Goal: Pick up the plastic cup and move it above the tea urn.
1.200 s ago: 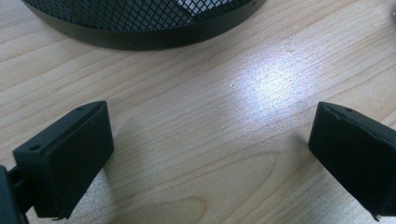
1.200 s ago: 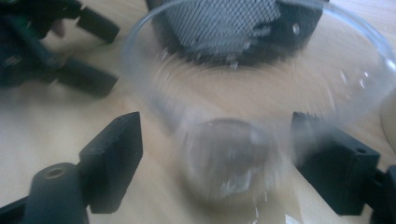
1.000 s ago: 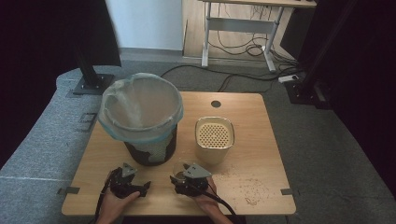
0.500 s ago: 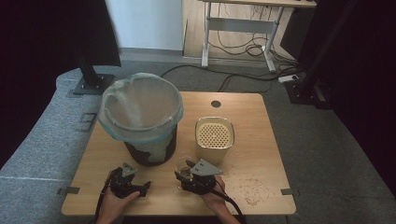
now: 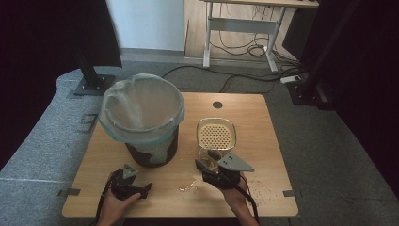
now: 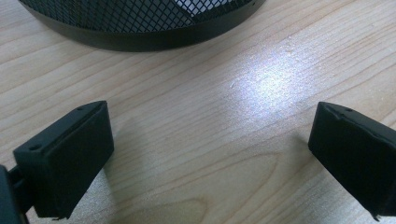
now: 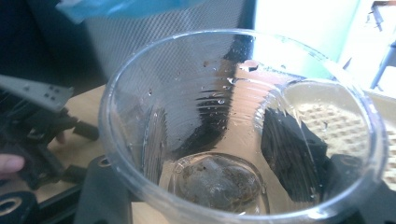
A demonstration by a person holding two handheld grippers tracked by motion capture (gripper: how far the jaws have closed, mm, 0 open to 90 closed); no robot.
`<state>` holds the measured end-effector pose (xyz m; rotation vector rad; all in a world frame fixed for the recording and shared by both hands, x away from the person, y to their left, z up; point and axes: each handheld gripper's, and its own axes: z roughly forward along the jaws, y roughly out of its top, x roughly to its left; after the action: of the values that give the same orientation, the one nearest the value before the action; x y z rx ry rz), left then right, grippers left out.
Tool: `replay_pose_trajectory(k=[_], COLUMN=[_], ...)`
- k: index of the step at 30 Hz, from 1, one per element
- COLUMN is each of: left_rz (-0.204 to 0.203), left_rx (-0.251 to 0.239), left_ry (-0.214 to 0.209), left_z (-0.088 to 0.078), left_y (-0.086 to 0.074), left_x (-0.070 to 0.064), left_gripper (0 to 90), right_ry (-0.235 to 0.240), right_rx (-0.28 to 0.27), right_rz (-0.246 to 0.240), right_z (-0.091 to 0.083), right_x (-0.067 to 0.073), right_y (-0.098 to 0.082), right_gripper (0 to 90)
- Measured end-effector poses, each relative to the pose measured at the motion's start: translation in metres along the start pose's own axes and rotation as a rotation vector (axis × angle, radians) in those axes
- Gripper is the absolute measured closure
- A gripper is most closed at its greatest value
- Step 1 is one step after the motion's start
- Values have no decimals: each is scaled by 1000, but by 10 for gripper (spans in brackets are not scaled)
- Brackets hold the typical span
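Observation:
A clear plastic cup [image 7: 233, 126] stands tilted in my right gripper [image 7: 205, 182], whose jaws are shut on its sides; a little brownish wet residue lies in its bottom. In the high view the cup [image 5: 208, 157] hangs just in front of a beige box with a perforated strainer top [image 5: 216, 134], with the right gripper [image 5: 214, 168] behind it. My left gripper [image 5: 131, 187] rests low at the table's front left, open, with bare wood between its jaws [image 6: 210, 154].
A black mesh bin [image 5: 141, 117] with a pale plastic liner stands at the left centre; its base [image 6: 140, 28] lies just ahead of the left gripper. A small wet patch [image 5: 188, 184] and scattered crumbs [image 5: 261, 188] mark the table's front.
My right gripper has risen and moved right and forward with the cup, toward the beige strainer box. The left gripper has stayed put.

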<state>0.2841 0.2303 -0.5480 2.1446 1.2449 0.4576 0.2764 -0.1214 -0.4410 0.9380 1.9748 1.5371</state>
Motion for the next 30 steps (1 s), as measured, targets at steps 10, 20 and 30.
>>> replay_pose_trajectory(k=[10, 20, 30], left_rz=[3, 4, 4], left_rx=[1, 0, 0], left_ry=[-3, -1, -2], left_z=[-1, 0, 0], left_y=[0, -1, -1], left_x=[0, 0, 0], left_gripper=[0, 0, 0], right_ry=[-66, -154, -203], right_rx=[-31, -65, -45], right_rz=[3, 14, 51], right_z=[-17, -24, -14], right_x=[-22, -55, -94], right_y=[15, 42, 62], right_gripper=[407, 407, 407])
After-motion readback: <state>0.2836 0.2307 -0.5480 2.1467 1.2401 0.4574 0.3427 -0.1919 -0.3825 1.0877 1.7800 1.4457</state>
